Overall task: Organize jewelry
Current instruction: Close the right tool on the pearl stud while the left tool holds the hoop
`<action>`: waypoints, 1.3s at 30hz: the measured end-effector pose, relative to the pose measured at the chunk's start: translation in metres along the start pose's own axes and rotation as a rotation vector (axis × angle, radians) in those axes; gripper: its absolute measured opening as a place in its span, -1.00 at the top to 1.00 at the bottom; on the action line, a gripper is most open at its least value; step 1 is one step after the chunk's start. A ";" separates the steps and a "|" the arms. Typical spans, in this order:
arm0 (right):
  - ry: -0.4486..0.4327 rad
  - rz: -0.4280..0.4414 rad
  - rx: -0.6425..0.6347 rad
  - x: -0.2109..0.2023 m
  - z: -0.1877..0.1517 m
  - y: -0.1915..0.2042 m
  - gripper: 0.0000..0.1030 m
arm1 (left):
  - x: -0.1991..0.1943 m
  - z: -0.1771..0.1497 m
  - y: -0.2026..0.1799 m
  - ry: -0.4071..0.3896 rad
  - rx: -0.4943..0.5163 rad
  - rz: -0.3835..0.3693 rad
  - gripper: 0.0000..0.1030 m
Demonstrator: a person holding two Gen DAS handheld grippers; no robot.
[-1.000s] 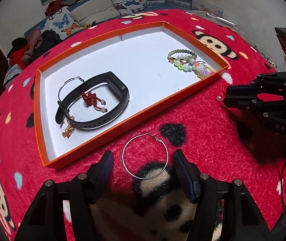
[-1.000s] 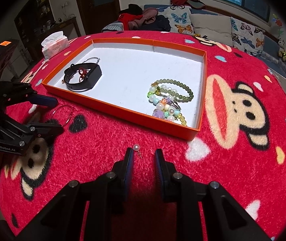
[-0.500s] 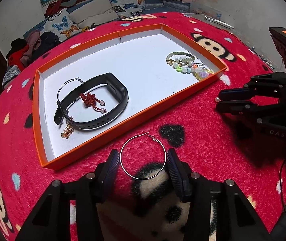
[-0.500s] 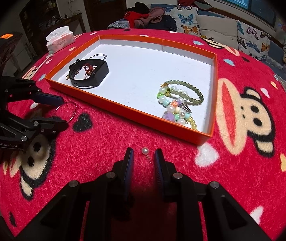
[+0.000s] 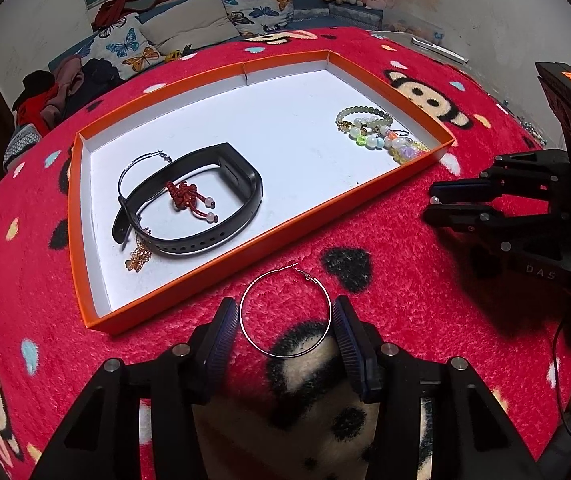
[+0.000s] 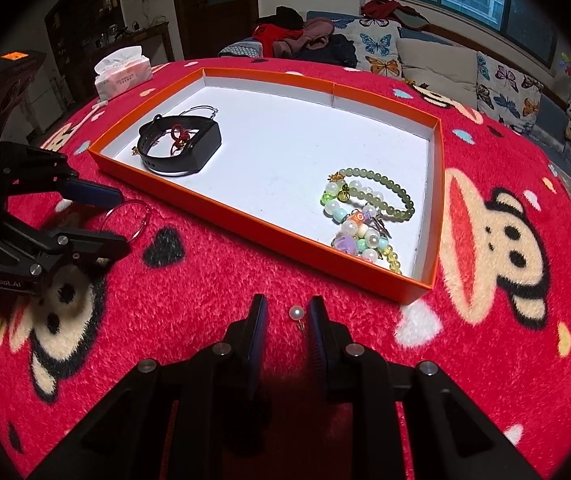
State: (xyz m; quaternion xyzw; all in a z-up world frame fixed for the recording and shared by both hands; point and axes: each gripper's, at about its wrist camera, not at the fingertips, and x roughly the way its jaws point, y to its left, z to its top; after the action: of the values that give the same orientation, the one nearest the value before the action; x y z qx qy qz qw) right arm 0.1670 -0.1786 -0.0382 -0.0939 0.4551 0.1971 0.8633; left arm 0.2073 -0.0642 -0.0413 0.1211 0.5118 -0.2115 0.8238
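Pickup step: left gripper (image 5: 285, 326) spread around hoop earring (image 5: 285, 314) at lower centre, pads nearly touching it; right gripper (image 6: 283, 318) spread around pearl stud (image 6: 296, 313) (both on blanket). Next: pinch, carry into orange tray (image 5: 189, 280)

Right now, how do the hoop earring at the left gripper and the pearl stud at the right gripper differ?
The hoop earring is a large thin silver ring lying flat; the pearl stud is a tiny white bead with a short post. The left gripper stands wide around the hoop, while the right gripper stands narrow beside the stud. Both pieces lie on the red blanket, outside the orange tray, between open fingers.
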 end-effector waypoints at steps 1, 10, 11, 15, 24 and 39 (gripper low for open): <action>-0.001 -0.006 0.002 0.000 0.000 0.000 0.56 | 0.000 0.000 0.000 0.000 0.000 0.000 -0.01; 0.004 -0.005 0.007 0.000 0.000 0.000 0.56 | 0.000 0.000 0.000 0.001 0.000 -0.001 -0.01; 0.005 -0.002 0.011 -0.001 0.000 0.000 0.56 | 0.000 0.000 0.000 0.001 0.000 -0.001 -0.01; 0.008 0.001 0.023 -0.003 -0.002 -0.002 0.56 | 0.001 -0.001 0.001 0.003 0.000 -0.002 -0.01; 0.000 -0.010 0.003 0.001 0.000 0.001 0.57 | 0.000 -0.002 0.000 0.003 0.000 -0.002 -0.01; -0.063 -0.005 0.012 -0.021 0.005 -0.002 0.81 | -0.025 0.002 0.006 -0.048 -0.021 0.006 -0.01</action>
State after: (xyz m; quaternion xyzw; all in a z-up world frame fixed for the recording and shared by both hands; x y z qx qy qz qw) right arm 0.1614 -0.1843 -0.0183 -0.0835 0.4286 0.1952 0.8782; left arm 0.2019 -0.0537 -0.0184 0.1087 0.4939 -0.2063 0.8376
